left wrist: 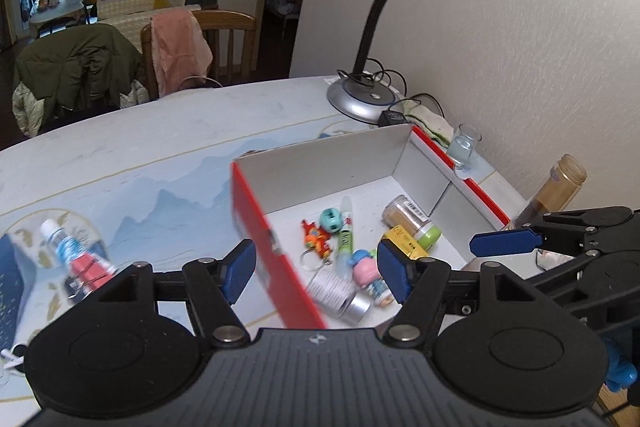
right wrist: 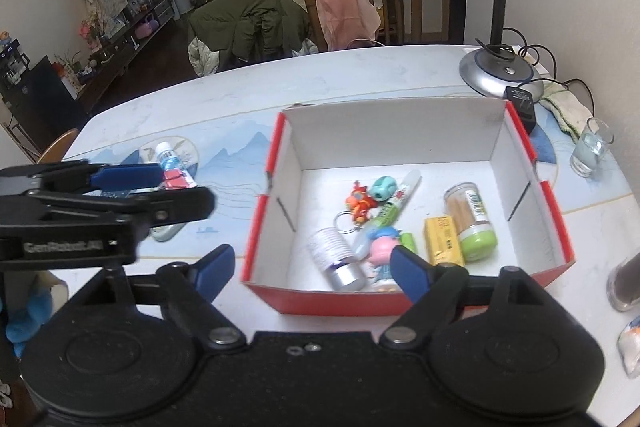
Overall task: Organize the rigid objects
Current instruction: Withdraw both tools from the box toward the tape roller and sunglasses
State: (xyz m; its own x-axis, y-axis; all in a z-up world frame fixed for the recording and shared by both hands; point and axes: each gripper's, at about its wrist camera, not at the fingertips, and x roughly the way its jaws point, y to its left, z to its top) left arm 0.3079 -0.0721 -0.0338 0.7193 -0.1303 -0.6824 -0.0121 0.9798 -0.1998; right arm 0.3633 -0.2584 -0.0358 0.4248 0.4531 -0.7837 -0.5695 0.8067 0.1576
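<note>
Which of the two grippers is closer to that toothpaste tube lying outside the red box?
Left. The left gripper, jaws open, hovers over the red box's left wall, on the toothpaste tube's side. The right gripper, also open and empty, is over the box's near wall, farther away.

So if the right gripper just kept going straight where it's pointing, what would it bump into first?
Probably the red box: its near wall sits right ahead between the open jaws of the right gripper. Slightly higher, it might clear the wall and land on the silver-capped bottle inside. Depth is unclear.

left tongs (left wrist: 316, 269): black, blue pads | right tongs (right wrist: 310, 267): black, blue pads, silver pivots
</note>
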